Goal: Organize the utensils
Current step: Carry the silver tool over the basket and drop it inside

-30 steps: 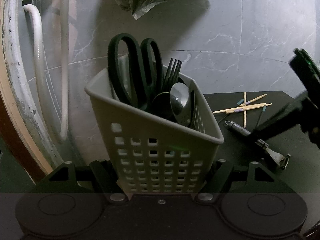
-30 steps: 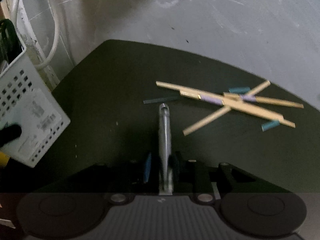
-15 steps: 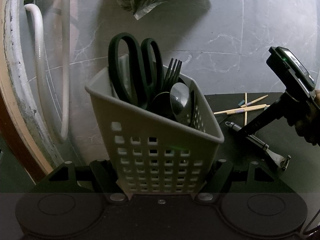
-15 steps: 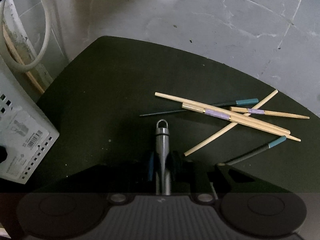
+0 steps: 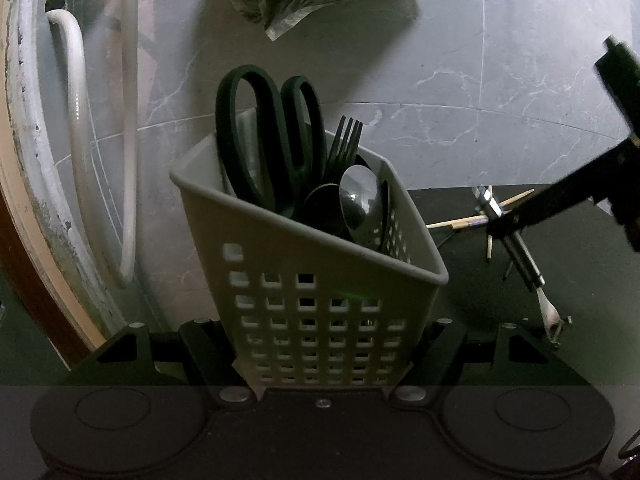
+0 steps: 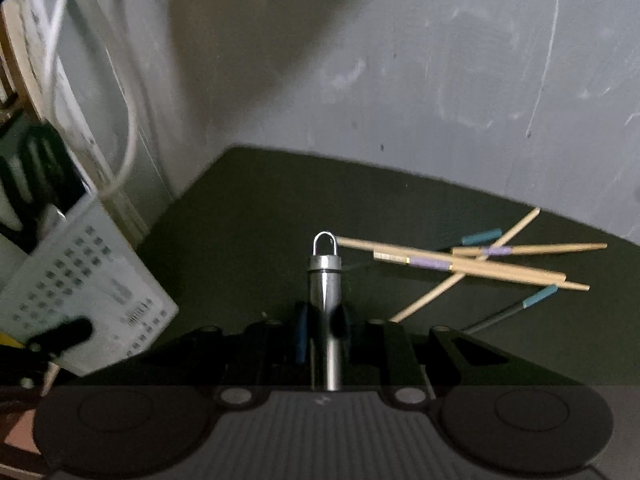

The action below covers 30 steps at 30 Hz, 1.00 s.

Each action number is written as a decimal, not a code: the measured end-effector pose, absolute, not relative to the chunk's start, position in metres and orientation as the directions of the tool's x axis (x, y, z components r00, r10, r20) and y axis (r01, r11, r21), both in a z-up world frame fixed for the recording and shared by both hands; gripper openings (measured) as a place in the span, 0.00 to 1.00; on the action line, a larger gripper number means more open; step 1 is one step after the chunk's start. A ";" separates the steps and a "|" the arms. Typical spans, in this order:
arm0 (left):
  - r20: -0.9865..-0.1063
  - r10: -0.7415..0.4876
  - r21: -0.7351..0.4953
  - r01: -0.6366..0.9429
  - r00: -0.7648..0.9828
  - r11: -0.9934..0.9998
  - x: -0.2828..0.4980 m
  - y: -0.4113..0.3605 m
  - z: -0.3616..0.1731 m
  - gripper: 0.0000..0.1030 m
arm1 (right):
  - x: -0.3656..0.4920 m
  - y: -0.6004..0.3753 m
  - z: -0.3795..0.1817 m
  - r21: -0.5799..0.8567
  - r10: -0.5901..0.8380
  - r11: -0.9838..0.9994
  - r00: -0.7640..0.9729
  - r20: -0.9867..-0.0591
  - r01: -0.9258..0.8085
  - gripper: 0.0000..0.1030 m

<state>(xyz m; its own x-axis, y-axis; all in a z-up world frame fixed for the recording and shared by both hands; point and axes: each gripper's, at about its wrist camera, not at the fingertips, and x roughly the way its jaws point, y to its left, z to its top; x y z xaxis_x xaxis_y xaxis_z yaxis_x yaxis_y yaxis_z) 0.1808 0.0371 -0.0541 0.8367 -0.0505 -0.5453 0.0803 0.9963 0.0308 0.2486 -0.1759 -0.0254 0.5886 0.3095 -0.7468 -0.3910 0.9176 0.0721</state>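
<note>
Lifting a metal peeler [image 6: 326,312] off the table [image 6: 248,216], the right claw [image 6: 322,330] is clamped on its handle; the step in hand looks like carrying it to the caddy [image 5: 316,280], which the left claw [image 5: 320,344] grips at its base, tilted. Next it needs swinging over the rim and lowering among the scissors [image 5: 268,140] and spoon [image 5: 360,204]. Only the left view shows the peeler's blade end and the caddy's contents; the right view shows the chopsticks [image 6: 472,266] left behind.

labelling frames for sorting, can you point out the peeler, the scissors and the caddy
peeler [image 6: 325,300], right wrist view, on its metal handle between the fingers
scissors [image 5: 272,140], left wrist view, on the dark handle loops
caddy [image 5: 312,312], left wrist view, on its perforated front wall
</note>
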 end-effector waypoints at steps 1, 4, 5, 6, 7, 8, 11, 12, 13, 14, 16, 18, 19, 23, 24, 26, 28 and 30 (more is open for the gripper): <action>-0.545 -0.050 0.031 0.080 0.837 0.996 0.181 0.037 -0.054 0.74 | 0.246 -0.178 -0.020 0.085 0.324 0.917 0.603 -0.728 -0.390 0.19; -0.545 -0.050 0.032 0.081 0.837 0.996 0.181 0.037 -0.054 0.74 | 0.238 -0.184 -0.007 0.114 0.357 0.915 0.649 -0.672 -0.386 0.19; -0.545 -0.050 0.033 0.081 0.837 0.996 0.181 0.037 -0.054 0.74 | 0.235 -0.186 -0.002 0.123 0.370 0.914 0.666 -0.648 -0.387 0.19; -0.545 -0.050 0.033 0.081 0.837 0.996 0.181 0.036 -0.054 0.74 | 0.233 -0.188 0.003 0.133 0.383 0.912 0.685 -0.620 -0.389 0.19; -0.545 -0.050 0.033 0.081 0.837 0.996 0.181 0.036 -0.054 0.74 | 0.231 -0.190 0.008 0.142 0.394 0.909 0.700 -0.595 -0.391 0.19; -0.545 -0.050 0.033 0.081 0.837 0.996 0.181 0.036 -0.054 0.74 | 0.230 -0.192 0.012 0.149 0.404 0.907 0.713 -0.573 -0.394 0.19; -0.545 -0.050 0.033 0.081 0.837 0.996 0.181 0.036 -0.054 0.74 | 0.225 -0.193 0.027 0.157 0.429 0.899 0.753 -0.499 -0.408 0.19; -0.545 -0.050 0.033 0.081 0.837 0.996 0.181 0.037 -0.054 0.74 | 0.225 -0.192 0.032 0.158 0.436 0.897 0.762 -0.478 -0.413 0.19; -0.545 -0.049 0.033 0.080 0.837 0.996 0.182 0.036 -0.054 0.74 | 0.224 -0.192 0.039 0.159 0.444 0.893 0.771 -0.456 -0.420 0.19; -0.545 -0.049 0.032 0.079 0.837 0.996 0.182 0.036 -0.054 0.74 | 0.224 -0.192 0.046 0.158 0.451 0.890 0.777 -0.438 -0.427 0.19; -0.545 -0.047 0.032 0.077 0.837 0.996 0.182 0.035 -0.054 0.74 | 0.222 -0.190 0.061 0.155 0.470 0.881 0.785 -0.402 -0.448 0.19; -0.545 -0.046 0.031 0.075 0.837 0.997 0.183 0.034 -0.054 0.74 | 0.218 -0.187 0.079 0.155 0.501 0.864 0.786 -0.362 -0.479 0.19; -0.544 -0.046 0.031 0.074 0.838 0.997 0.183 0.034 -0.054 0.74 | 0.215 -0.185 0.088 0.156 0.519 0.853 0.784 -0.339 -0.498 0.19; -0.542 -0.046 0.030 0.073 0.839 0.997 0.182 0.034 -0.055 0.74 | 0.204 -0.176 0.119 0.172 0.611 0.791 0.748 -0.259 -0.587 0.19; -0.542 -0.046 0.030 0.074 0.839 0.997 0.182 0.034 -0.055 0.74 | 0.202 -0.173 0.124 0.173 0.634 0.773 0.734 -0.245 -0.610 0.19; -0.542 -0.046 0.029 0.073 0.839 0.997 0.182 0.034 -0.055 0.74 | 0.198 -0.167 0.131 0.172 0.674 0.739 0.703 -0.228 -0.652 0.19; -0.542 -0.046 0.030 0.073 0.839 0.997 0.182 0.034 -0.055 0.74 | 0.195 -0.159 0.136 0.176 0.709 0.705 0.671 -0.219 -0.687 0.19; -0.542 -0.045 0.030 0.074 0.839 0.997 0.182 0.034 -0.055 0.74 | 0.191 -0.151 0.137 0.182 0.730 0.682 0.646 -0.221 -0.708 0.19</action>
